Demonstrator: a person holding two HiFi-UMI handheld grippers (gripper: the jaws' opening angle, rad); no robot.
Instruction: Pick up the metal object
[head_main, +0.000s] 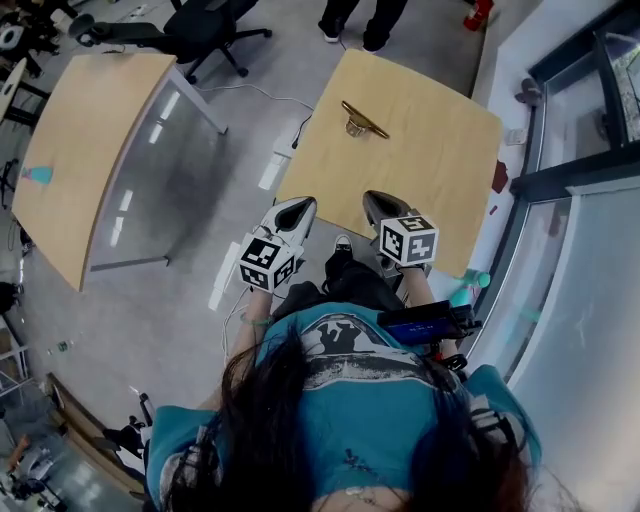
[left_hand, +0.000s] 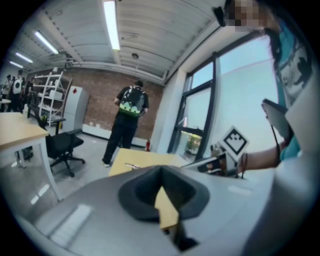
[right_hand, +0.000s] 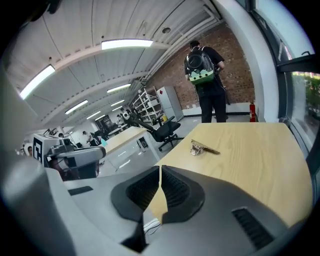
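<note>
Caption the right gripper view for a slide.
Shut, empty right gripper faces the brass-coloured metal object lying on the light wooden table.

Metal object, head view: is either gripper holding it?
No, the metal object lies alone on the far part of the table, while the left gripper and right gripper hang by the near edge, apart from it.

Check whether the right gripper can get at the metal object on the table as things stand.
Probably yes. Only bare table lies between the right gripper and the metal object; nothing blocks the way. The gripper is shut, so it must open first.
</note>
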